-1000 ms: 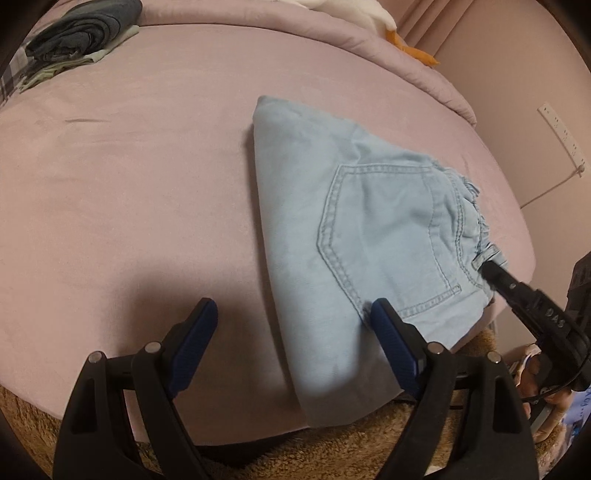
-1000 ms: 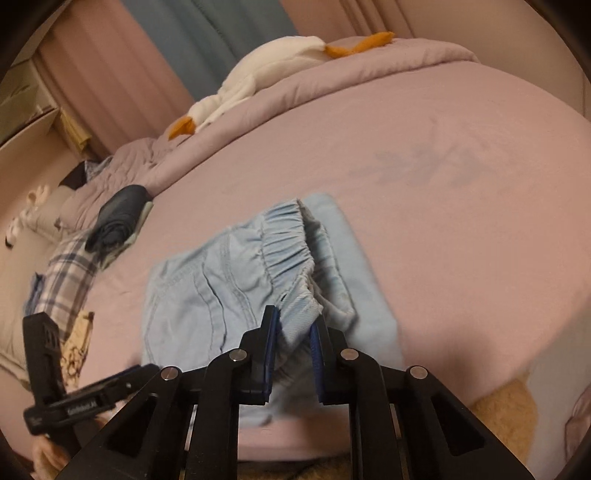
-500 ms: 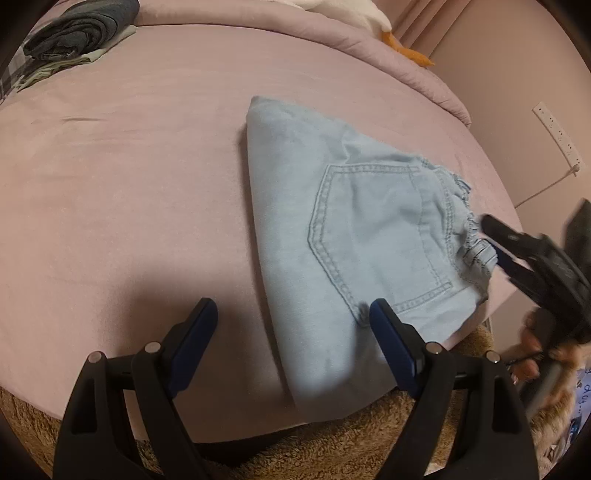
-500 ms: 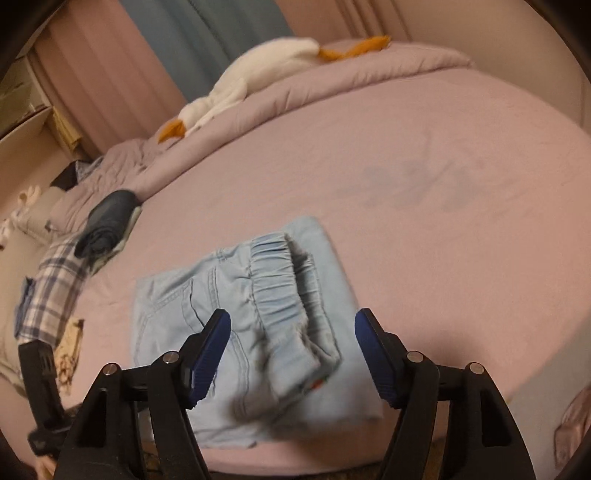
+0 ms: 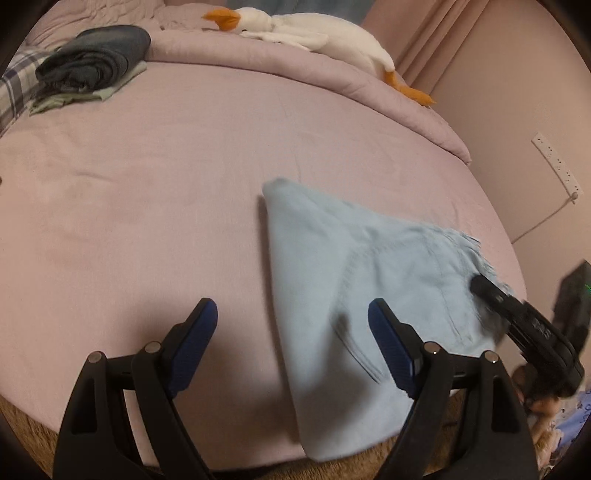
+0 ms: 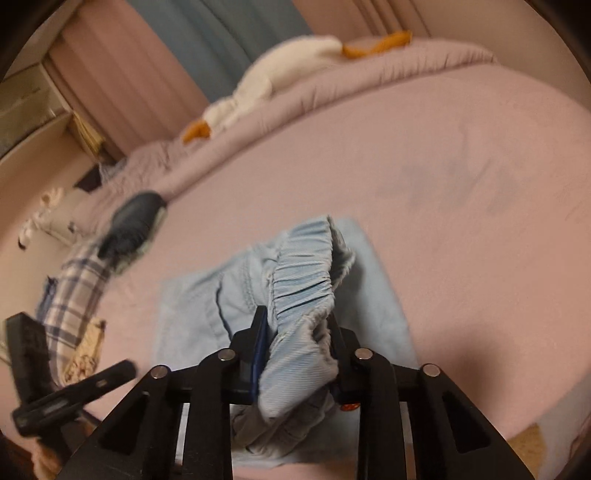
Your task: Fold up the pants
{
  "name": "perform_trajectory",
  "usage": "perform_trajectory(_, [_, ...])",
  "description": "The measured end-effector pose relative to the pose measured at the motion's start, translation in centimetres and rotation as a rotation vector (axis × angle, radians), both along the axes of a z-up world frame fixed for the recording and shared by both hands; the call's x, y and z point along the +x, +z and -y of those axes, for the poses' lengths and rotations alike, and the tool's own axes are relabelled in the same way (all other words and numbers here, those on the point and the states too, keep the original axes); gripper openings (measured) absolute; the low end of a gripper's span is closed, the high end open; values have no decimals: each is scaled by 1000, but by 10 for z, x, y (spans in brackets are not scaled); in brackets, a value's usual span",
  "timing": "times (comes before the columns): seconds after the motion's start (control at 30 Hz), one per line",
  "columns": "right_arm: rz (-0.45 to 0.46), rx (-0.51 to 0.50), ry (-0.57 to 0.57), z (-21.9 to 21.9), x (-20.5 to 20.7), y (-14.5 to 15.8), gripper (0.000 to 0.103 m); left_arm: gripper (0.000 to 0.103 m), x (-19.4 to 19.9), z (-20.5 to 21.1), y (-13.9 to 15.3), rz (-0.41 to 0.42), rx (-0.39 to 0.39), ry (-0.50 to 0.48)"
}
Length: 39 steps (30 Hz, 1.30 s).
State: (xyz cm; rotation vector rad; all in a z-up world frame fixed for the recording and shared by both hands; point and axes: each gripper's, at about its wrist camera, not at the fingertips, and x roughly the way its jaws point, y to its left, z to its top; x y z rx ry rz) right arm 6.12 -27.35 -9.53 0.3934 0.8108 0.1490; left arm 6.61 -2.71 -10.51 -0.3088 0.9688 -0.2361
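Right hand-held gripper (image 6: pixel 297 345) – jaws have just been closing, now clamped on gathered elastic waistband of light blue pants (image 6: pixel 306 291), bunched fabric lifted between pads

Left hand-held gripper (image 5: pixel 291 350) – jaws wide apart, nothing between them, over bed (image 5: pixel 147 203) with right pad above pants' near edge

Pants folded, lying near bed's front edge at 4 o'clock in left wrist view

Dark folded clothes (image 5: pixel 92 59) at 11 o'clock, far side

Plush goose (image 5: pixel 314 33) at 12 o'clock on rolled duvet
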Motion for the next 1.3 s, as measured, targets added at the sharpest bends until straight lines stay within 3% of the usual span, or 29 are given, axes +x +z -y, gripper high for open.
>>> perform_trajectory(0.13, [-41,-105,-45,3,4,-13,26,74,19,7,-12,-29,15,-7])
perform_trajectory(0.23, [-89,-105,-52,10,8,-32,26,65,34,14,-25,-69,29,-23])
perform_trajectory(0.33, [-86,-95,-57,14,6,-36,26,65,36,14,-39,-106,9,-17])
perform_trajectory(0.97, [-99,-58,-81,23,0,-34,32,67,-23,17,-40,-130,-15,-146])
perform_trajectory(1.2, [-117,-46,-84,28,-6,-34,33,43,-37,19,-42,-125,-77,-150])
perform_trajectory(1.3, [-113,-65,-80,27,-9,-32,33,42,-33,23,-43,-130,-93,-172])
